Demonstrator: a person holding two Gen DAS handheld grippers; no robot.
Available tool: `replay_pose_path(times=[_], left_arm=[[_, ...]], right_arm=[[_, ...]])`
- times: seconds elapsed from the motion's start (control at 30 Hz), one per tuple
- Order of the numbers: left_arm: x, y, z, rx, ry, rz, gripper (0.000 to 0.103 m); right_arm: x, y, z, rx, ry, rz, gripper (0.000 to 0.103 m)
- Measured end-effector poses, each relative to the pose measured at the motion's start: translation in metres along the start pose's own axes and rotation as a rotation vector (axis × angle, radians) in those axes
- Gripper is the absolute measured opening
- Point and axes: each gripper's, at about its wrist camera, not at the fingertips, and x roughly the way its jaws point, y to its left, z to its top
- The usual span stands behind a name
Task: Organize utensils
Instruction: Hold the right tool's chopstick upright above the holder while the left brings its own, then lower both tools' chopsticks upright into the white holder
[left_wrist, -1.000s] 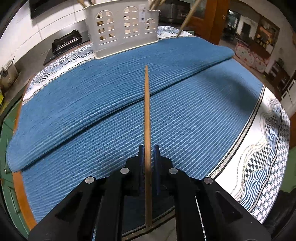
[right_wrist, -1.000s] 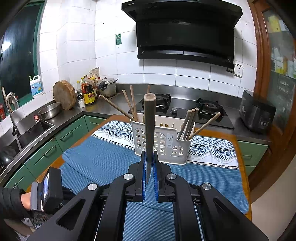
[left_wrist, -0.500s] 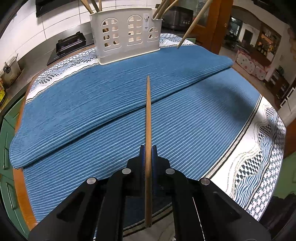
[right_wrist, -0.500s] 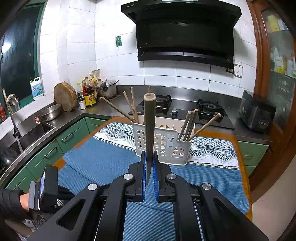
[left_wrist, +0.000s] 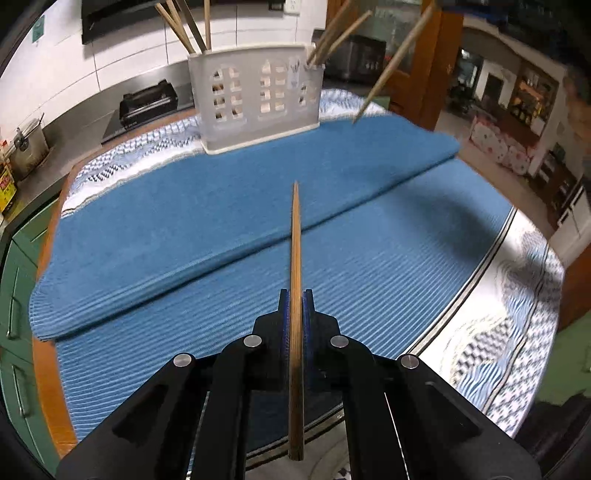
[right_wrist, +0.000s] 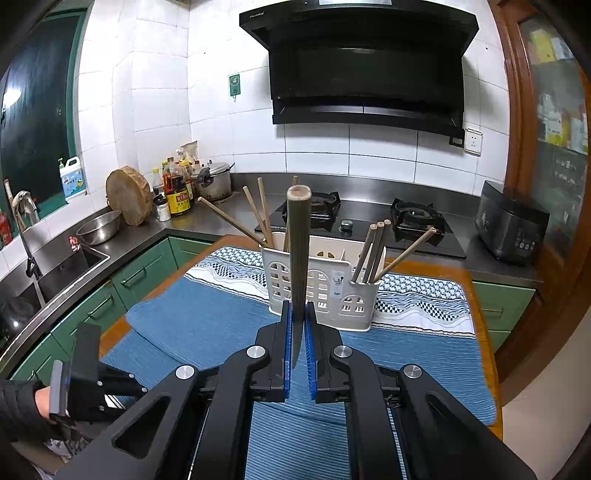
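Both tools pinch a chopstick above the blue-matted tabletop.

The left tool (left_wrist: 294, 301) is clamped on a wooden chopstick (left_wrist: 295, 280) pointing toward the white utensil holder (left_wrist: 258, 99) at upper centre; the right tool (right_wrist: 296, 317) grips a dark, possibly bamboo, chopstick (right_wrist: 297, 251) standing before that holder. A folded blue mat (left_wrist: 207, 206) lies between.

A slim brown wooden chopstick (left_wrist: 295, 280) points out over the blue ribbed mat, lifted clear of it. A second, darker bamboo chopstick (right_wrist: 297, 258) stands tilted up, its blunt round end uppermost. Behind both, a white perforated plastic utensil caddy (right_wrist: 321, 291) sits upright on the mat, with wooden chopsticks (right_wrist: 373, 251) leaning out of its end compartments.
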Motion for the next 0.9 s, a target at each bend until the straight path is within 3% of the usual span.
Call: replay_pose_path(times=[0.5,0.9], left_arm=[[-0.033,0.007,0.046,-0.092,-0.224,-0.021,0.005],[-0.051,0.006,0.107,-0.08,-0.31,-0.03,0.005]], right_arm=[[-0.008,-0.002,0.016,0.007,-0.05,-0.001,0.007],[-0.003,-0.024,0.06,0.0,-0.09,-0.059,0.007]])
